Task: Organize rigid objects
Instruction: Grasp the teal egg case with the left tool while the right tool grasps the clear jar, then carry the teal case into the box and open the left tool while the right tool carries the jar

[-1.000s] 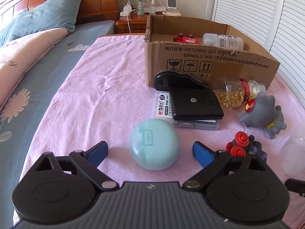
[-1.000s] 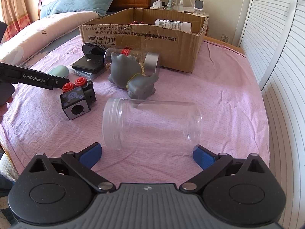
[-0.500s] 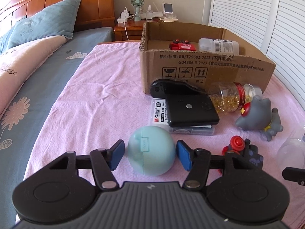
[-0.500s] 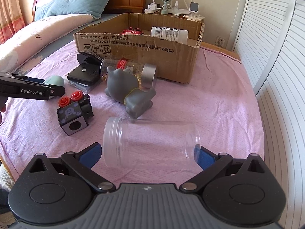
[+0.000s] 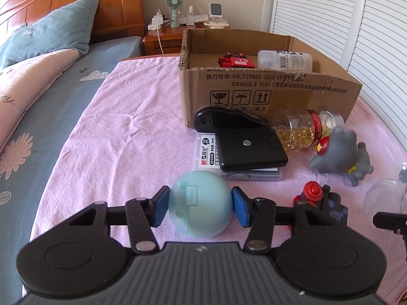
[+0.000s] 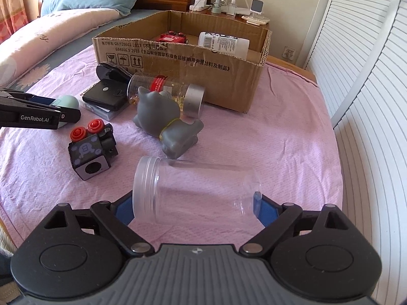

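Left gripper (image 5: 200, 205): blue pads pressed on both sides of a round teal case (image 5: 201, 203), which sits on the pink blanket (image 5: 122, 137).

Right gripper (image 6: 193, 209): jaws closing around a clear plastic jar (image 6: 195, 190) lying on its side; one pad at the threaded mouth, the other at the base.

Nearby: grey toy (image 6: 165, 117), black cube with red buttons (image 6: 90, 150), capsule bottle (image 6: 162, 89), black wallet (image 5: 250, 150).

Cardboard box (image 6: 178, 76): holds a red toy car (image 6: 171, 38) and a white bottle (image 6: 223, 43).
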### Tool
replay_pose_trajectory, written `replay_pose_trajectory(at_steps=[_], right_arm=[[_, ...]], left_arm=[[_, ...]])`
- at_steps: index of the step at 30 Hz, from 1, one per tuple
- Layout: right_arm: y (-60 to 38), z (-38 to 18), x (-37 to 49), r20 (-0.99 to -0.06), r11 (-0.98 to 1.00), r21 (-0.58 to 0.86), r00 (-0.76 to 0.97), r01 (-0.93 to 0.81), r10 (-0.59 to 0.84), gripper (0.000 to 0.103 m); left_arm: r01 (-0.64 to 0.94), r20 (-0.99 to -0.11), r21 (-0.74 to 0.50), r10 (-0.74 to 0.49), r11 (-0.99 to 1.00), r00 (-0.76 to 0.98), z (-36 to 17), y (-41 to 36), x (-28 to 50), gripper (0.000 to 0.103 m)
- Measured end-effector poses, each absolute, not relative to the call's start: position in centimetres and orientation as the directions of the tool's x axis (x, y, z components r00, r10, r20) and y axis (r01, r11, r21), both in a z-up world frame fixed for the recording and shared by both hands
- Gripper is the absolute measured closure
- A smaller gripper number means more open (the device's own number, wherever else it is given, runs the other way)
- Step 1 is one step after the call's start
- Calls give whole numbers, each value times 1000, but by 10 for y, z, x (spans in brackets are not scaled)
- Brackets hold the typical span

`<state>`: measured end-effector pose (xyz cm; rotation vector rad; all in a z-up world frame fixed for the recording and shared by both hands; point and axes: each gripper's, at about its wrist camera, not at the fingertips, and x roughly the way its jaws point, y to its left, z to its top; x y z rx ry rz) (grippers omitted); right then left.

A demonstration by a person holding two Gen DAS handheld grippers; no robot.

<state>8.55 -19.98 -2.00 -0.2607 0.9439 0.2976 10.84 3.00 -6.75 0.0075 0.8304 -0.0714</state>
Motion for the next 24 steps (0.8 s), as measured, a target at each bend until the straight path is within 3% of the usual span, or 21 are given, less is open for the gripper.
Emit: replay_pose_trajectory(at_steps=[13, 24], right_arm=[[-211, 10, 90, -808, 916, -41, 552, -399, 204, 8], [-206, 56, 114, -723, 898, -20, 627, -439, 290, 8]], left_arm=[[264, -761, -5, -175, 965, 625, -38, 26, 106, 51], [360, -704, 0, -255, 933, 663, 16, 10, 136, 51]])
